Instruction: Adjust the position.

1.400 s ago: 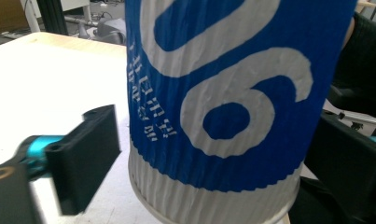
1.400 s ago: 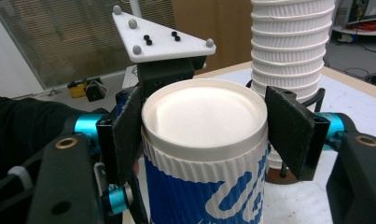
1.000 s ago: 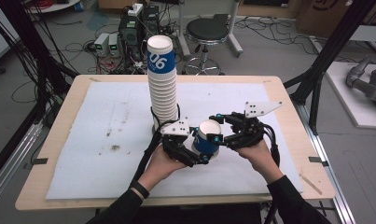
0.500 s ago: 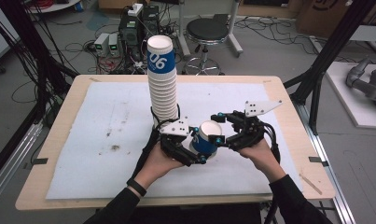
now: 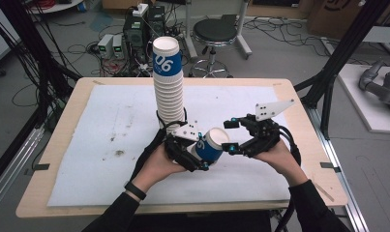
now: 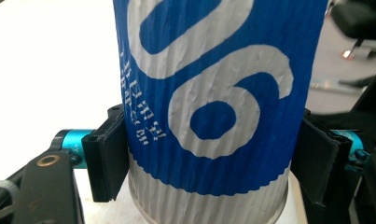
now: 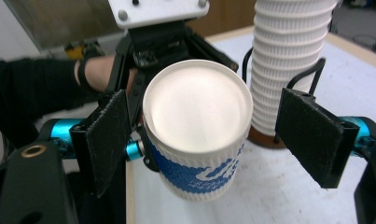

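Your left claw (image 5: 201, 155), held low over the bench (image 5: 289, 186), clamps the blue-and-white ribbed paper cup (image 5: 210, 145), tilted; its jaws just tightened. Your right claw (image 5: 231, 134) has just opened, its pads flanking the cup's rim, apart.

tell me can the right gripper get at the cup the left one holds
Probably yes: the right gripper is open with its jaws either side of the cup, whose rim faces it. The left gripper grips lower down.
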{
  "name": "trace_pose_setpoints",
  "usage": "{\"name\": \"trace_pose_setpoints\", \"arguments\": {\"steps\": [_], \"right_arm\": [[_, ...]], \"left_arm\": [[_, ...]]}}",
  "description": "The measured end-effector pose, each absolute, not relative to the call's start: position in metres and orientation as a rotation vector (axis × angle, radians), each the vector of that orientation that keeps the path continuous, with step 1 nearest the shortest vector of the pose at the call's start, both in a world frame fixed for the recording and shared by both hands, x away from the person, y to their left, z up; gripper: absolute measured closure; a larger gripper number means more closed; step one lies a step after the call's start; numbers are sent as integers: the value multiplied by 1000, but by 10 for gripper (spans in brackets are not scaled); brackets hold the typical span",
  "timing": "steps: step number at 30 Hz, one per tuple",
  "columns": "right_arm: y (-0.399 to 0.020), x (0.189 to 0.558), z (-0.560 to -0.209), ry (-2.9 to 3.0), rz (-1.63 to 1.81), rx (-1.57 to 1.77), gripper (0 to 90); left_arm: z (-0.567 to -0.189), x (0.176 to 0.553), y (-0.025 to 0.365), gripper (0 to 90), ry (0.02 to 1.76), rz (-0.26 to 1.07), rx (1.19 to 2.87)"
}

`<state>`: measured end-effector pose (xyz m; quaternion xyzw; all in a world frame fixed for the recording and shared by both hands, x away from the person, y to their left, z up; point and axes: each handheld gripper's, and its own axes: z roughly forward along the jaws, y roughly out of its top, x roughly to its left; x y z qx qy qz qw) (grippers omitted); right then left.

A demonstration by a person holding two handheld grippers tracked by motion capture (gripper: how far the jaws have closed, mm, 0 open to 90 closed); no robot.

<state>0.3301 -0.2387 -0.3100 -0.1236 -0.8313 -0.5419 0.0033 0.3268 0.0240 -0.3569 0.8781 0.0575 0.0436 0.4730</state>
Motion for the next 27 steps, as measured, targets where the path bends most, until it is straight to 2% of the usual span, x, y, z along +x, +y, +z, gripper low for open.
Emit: {"name": "trace_pose_setpoints", "arguments": {"steps": [9, 10, 12, 16, 21, 23, 25, 27], "right_arm": [[-222, 329, -320, -2716, -1512, -370, 191], [-221, 329, -321, -2721, -1500, -368, 204], [-220, 330, -323, -2725, -1487, -337, 291], [-223, 332, -323, -2700, -1505, -324, 293], [-227, 333, -324, -2673, -1540, -326, 295], [-230, 335, -324, -2638, -1579, -329, 296], [-236, 336, -322, -2588, -1647, -350, 296], [-240, 336, -320, -2552, -1691, -352, 296]], "left_arm": [[-360, 323, 17, 232, 117, 131, 2213], [-360, 323, 17, 232, 117, 131, 2213], [-358, 322, 18, 231, 113, 139, 2202], [-358, 322, 19, 192, 113, 145, 2189], [-357, 322, 21, 152, 149, 151, 2107], [-355, 320, 24, 106, 145, 163, 2064], [-354, 318, 31, 80, 165, 162, 1954], [-355, 318, 34, 72, 174, 161, 1920]]}}
